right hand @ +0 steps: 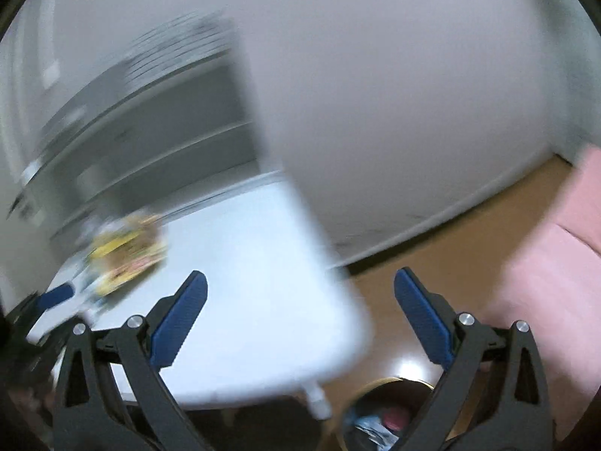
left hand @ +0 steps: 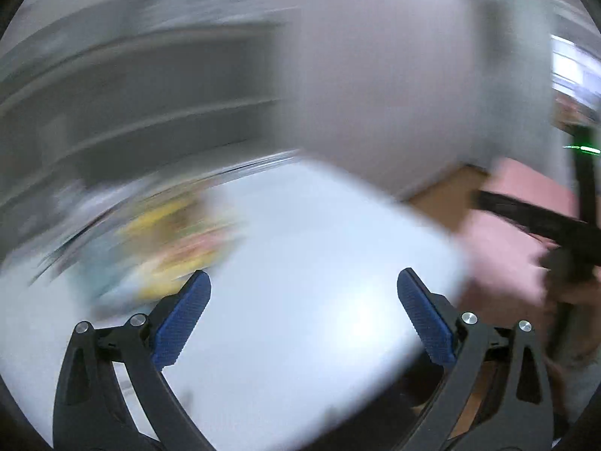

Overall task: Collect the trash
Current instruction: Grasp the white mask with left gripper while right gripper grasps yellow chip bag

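Note:
Both views are smeared by motion. My left gripper (left hand: pixel 304 312) stands open and empty above the white table (left hand: pixel 300 248). My right gripper (right hand: pixel 300 315) is open too, with nothing between its blue pads (right hand: pixel 180 323), out over the table's right edge (right hand: pixel 338 300). A blurred heap of yellow and red wrappers (left hand: pixel 169 240) lies on the table's far left, seen from the right wrist as the same wrappers (right hand: pixel 124 259). Below the right gripper a round bin (right hand: pixel 379 417) with a gold rim stands on the floor and holds crumpled trash. The other gripper (left hand: pixel 544 221) shows at the right of the left wrist view.
A grey shelf unit (right hand: pixel 157 127) stands behind the table against the pale wall (right hand: pixel 394 112). Brown floor (right hand: pixel 432 263) runs to the right of the table. Something large and pink (right hand: pixel 556 263) fills the right side. A white table leg (right hand: pixel 317 398) stands beside the bin.

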`<state>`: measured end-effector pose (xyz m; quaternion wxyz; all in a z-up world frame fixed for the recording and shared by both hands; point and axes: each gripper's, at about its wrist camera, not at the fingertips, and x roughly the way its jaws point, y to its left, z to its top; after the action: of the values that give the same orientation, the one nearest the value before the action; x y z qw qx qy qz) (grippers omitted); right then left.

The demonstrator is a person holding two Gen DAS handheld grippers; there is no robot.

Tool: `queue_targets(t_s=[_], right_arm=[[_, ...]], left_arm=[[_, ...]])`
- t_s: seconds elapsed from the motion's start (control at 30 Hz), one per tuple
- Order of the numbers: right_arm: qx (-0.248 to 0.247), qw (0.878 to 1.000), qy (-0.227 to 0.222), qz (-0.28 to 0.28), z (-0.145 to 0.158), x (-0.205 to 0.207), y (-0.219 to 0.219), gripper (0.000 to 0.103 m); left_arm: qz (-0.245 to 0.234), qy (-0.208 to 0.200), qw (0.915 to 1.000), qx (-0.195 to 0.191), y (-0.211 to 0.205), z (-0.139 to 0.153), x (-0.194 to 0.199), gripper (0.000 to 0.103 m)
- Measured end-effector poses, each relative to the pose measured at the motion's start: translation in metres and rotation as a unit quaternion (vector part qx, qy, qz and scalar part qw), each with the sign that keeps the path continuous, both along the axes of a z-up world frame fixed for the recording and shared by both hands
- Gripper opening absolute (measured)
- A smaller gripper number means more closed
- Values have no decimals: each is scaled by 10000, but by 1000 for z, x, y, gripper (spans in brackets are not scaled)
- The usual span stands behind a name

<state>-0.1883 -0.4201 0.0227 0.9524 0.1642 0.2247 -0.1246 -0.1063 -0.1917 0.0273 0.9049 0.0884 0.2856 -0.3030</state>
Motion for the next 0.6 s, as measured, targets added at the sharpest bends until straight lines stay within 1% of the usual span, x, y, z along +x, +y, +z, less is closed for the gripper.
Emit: queue_targets(t_s=[0.03,0.07,0.1,0.13,0.17,0.2,0.23,0.27,0.3,0.33,0.37,0.4,0.43,0.47,0.5,0.53,0.6], right_arm=[[-98,9997,36,237,1,14,16,96],[-197,9985,88,505,2,31,35,96],[-242,9967,129,764,3,46,53,96],[-243,9951,137,952,4,55,66,96],[-223,9931,132,1148,4,67,79,96],[-212,9911,129,1305,4,77,91,96],[-220,9898,127,1399,4,84,99,96],[-246,9885,132,1484,7,90,109,96],[-277,9873,159,1555,8,97,118,96],[-297,9866,199,1590,10,104,125,96],[-296,9863,227,1604,12,107,130,96],[-263,9859,263,1631,12,114,135,96],[-223,9857,281,1649,13,117,136,96],[-159,9858,320,1640,13,119,135,96],[-68,9857,375,1640,14,125,136,96],[11,9852,408,1663,14,132,138,96],[192,9832,429,1762,16,147,149,96]], left_arm=[[412,104,9991,46,20,-5,11,96],[934,302,9951,83,44,-16,29,96],[1303,498,9902,95,60,-24,40,96],[1654,784,9831,108,78,-35,53,96],[1830,1065,9773,63,92,-44,65,96],[1849,1297,9742,-26,99,-51,75,96],[1795,1394,9738,-42,102,-57,82,96],[1758,1348,9751,27,103,-61,83,96],[1678,1181,9785,208,98,-62,86,95],[1599,1116,9803,317,96,-61,85,78],[1501,1015,9824,451,95,-58,84,48],[1395,962,9843,491,92,-55,75,42],[1251,958,9863,490,91,-56,78,39],[1094,937,9883,494,93,-57,76,33],[973,977,9897,392,95,-55,77,31],[955,1031,9898,252,106,-51,80,29],[1063,1012,9892,-2,118,-47,88,28]])
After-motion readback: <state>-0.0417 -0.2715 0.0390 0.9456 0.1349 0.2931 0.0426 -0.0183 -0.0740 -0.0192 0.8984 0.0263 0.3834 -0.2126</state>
